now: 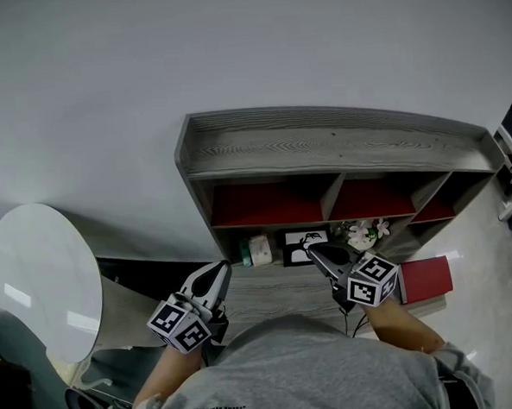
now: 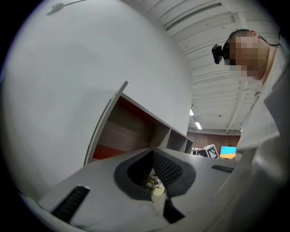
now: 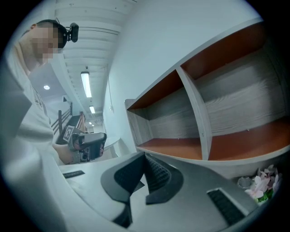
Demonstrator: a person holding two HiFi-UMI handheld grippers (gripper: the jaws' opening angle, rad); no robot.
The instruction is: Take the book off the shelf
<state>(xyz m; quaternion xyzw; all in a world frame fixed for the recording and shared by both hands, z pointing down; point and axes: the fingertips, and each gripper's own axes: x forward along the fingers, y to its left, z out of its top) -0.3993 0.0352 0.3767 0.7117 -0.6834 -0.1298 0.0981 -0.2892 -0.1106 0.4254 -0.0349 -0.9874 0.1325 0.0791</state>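
The red book lies flat on the grey wood surface in front of the shelf unit, just right of my right gripper. Neither gripper touches it. The right gripper is shut with nothing between its pads and points toward the red-backed compartments. My left gripper hovers over the left part of the surface. It is shut and holds nothing. The book is not in either gripper view.
The low shelf row holds a small green and white box, a black-and-white picture and pale flowers, also in the right gripper view as flowers. A round white table stands at the left. The upper compartments hold nothing.
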